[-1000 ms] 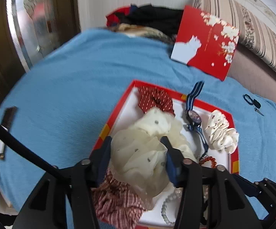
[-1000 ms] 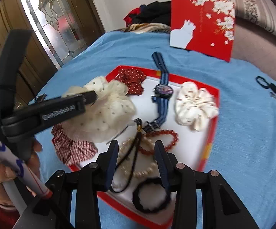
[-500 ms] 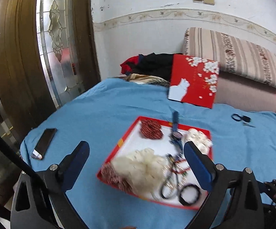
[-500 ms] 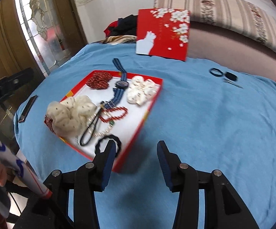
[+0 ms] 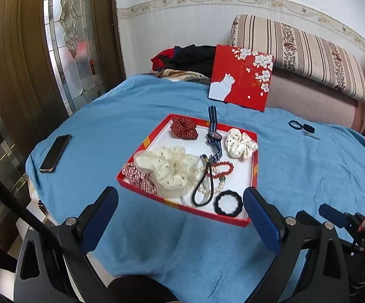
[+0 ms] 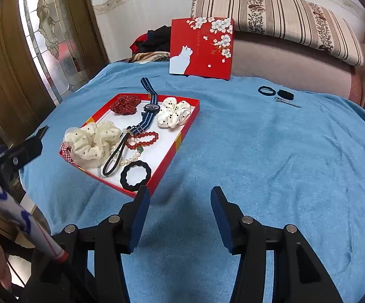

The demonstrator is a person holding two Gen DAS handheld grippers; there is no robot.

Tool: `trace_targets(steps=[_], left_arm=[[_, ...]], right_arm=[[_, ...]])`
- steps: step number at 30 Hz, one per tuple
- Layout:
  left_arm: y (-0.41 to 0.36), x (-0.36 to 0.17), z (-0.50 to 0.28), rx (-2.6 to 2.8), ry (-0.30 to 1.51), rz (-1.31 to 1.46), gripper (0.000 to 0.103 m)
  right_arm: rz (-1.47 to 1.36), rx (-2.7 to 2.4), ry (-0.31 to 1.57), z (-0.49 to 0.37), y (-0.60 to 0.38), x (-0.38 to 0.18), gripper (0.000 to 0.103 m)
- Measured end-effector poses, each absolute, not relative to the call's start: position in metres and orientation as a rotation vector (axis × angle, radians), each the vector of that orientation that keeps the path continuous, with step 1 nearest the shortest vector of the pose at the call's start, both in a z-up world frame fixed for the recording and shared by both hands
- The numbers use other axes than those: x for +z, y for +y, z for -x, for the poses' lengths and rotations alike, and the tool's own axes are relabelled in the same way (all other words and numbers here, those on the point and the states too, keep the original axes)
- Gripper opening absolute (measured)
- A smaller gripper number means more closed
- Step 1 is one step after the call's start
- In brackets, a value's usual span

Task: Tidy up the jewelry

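A red tray (image 5: 254, 174) on the blue cloth holds a big cream dotted scrunchie (image 5: 172, 169), a red dotted scrunchie (image 5: 183, 127), a white dotted scrunchie (image 5: 240, 142), a watch on a striped strap (image 5: 214, 133), a red bead bracelet (image 5: 220, 169), pearls, a black cord loop (image 5: 202, 189) and a black wavy ring (image 5: 229, 203). My left gripper (image 5: 179, 197) stands wide open just short of the tray, empty. My right gripper (image 6: 179, 192) hovers over bare cloth right of the tray (image 6: 182, 136), jaws opening with nothing between them.
A phone (image 5: 56, 152) lies on the cloth at left near the table's edge. A red box lid with a white cat (image 5: 240, 83) leans at the back. Black hair ties and a clip (image 6: 278, 94) lie at the far right. Striped cushions line the wall behind.
My left gripper let go of the cream scrunchie, opened wide and drew back. My right gripper backed away from the black cord and beads, its jaws spreading.
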State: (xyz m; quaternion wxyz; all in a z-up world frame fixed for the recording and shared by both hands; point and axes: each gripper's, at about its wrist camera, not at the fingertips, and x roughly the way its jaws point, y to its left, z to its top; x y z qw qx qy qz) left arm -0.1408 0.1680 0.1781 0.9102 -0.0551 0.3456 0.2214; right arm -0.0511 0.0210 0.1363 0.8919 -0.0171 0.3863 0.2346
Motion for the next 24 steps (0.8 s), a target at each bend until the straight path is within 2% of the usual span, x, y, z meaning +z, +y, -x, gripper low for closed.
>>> trace_targets(steps=[22,24], left_arm=[[0.179,0.151,0.136,0.448,0.810,0.157,0.099],[0.176,0.150,0.135,0.447,0.814,0.152,0.099]], right_arm=[[0.046,0.449,0.832,0.044,0.026,0.128,0.058],[0.049,0.443,0.832,0.044,0.024,0.128,0.061]])
